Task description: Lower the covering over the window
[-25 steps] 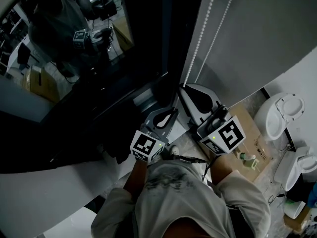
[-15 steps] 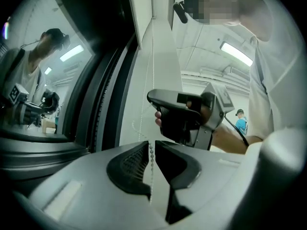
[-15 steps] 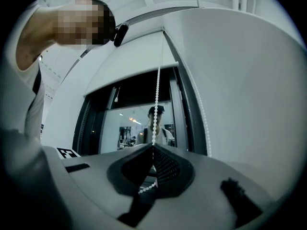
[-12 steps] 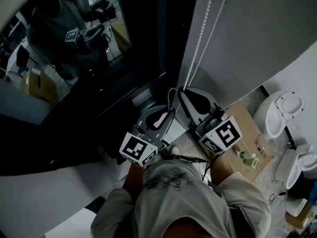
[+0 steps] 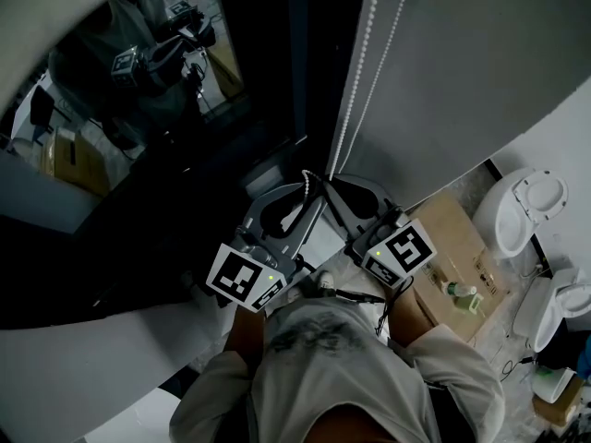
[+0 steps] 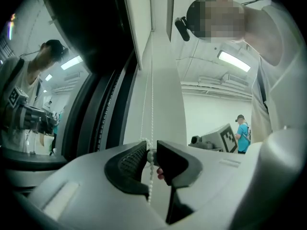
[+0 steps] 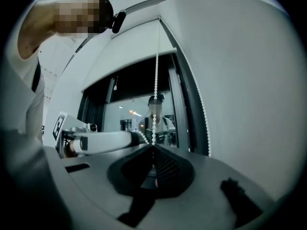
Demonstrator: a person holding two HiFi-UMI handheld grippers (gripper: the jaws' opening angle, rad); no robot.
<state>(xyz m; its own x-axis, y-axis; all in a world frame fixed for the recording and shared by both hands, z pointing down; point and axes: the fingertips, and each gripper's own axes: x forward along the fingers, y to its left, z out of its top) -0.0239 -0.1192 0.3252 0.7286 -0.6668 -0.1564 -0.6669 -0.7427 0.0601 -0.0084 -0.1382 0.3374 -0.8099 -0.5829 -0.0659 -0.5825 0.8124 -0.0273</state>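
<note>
Head view puts the bead chain [image 5: 362, 81] dropping from 12 o'clock in two strands to the middle of the frame. Its bottom loop curls over the tips of the left gripper [image 5: 309, 197], and the right gripper [image 5: 337, 187] sits just beside it at 3 o'clock. The grey roller blind [image 5: 480, 63] fills the 1 to 2 o'clock area, and the dark window [image 5: 185, 127] lies at 10 to 11 o'clock.

In the left gripper view the left gripper [image 6: 151, 152] stands slightly parted. The bead chain [image 6: 152, 80] comes down from 12 o'clock and hangs loose through the narrow gap. These jaws have just been opening, with the chain between them. In the right gripper view the right gripper [image 7: 153, 147] is clenched on the bead chain [image 7: 156, 80], which runs taut straight up to 12 o'clock. A second strand curves away at 2 o'clock.

Compared with a second ago, the left gripper has come up closer to the camera. Its marker cube has slid toward 8 o'clock, and its reflection sits higher in the glass. The right gripper has drawn down a little. The chain's loop, then near the right gripper's tips, now lies by the left one's.

Both strands are cut off by the upper edge of the frame. The stretch of chain inside the right gripper's closed pads is hidden. Head view is dim, and the blind's lower edge cannot be made out.
</note>
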